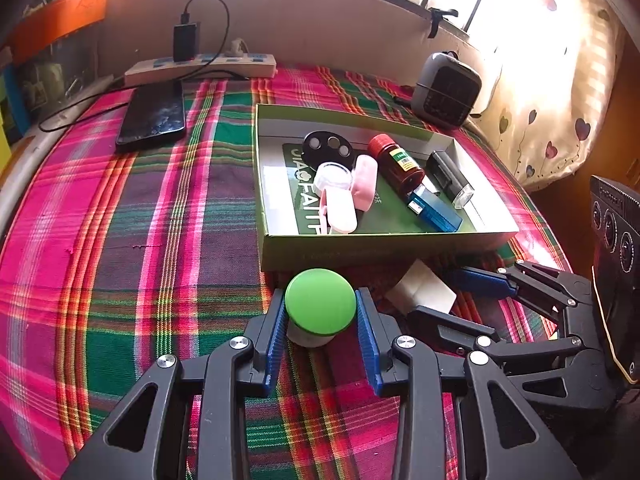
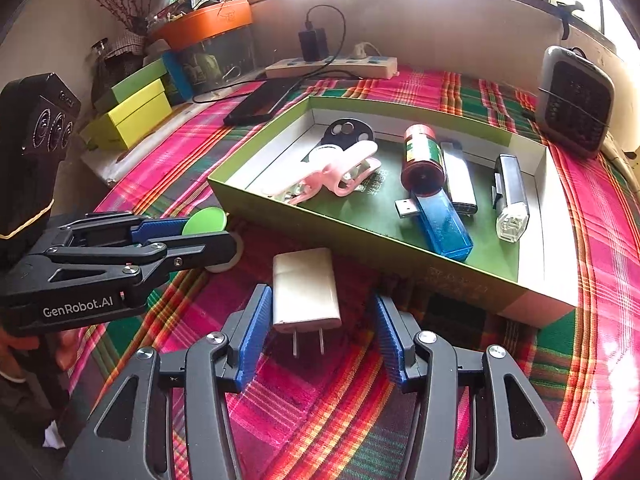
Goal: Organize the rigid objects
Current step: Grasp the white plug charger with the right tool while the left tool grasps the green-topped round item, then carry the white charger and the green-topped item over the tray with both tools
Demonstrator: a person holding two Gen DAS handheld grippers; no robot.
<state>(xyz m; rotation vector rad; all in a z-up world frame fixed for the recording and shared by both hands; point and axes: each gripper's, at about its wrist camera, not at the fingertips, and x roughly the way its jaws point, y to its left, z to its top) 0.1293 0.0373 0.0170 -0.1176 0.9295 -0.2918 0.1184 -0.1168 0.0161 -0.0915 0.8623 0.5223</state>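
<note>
Just outside the near wall of the green box [image 1: 384, 246], on the plaid cloth [image 1: 120, 264], the left gripper [image 1: 321, 320] has its blue pads pressed to either side of a small white jar with a round green lid [image 1: 320, 302]; the hold sits just under the lid, presumably so the jar can be lifted upright over the wall. Beside it, the right gripper [image 2: 320, 320] stands spread around a white plug adapter [image 2: 305, 290]: one pad looks to touch it, the other stands clear, so nothing is clamped yet. The adapter lies flat, its two prongs pointing back toward the gripper, a smooth, slightly yellowed block, hard and easy to pinch across its narrow sides. Inside the box already lie pink clips [image 2: 340, 178], a brown bottle with a red cap [image 1: 396, 162], a blue USB stick [image 2: 440, 224] and two lighters [image 2: 508, 196]. By my reckoning the jar and adapter are the last to go in.
</note>
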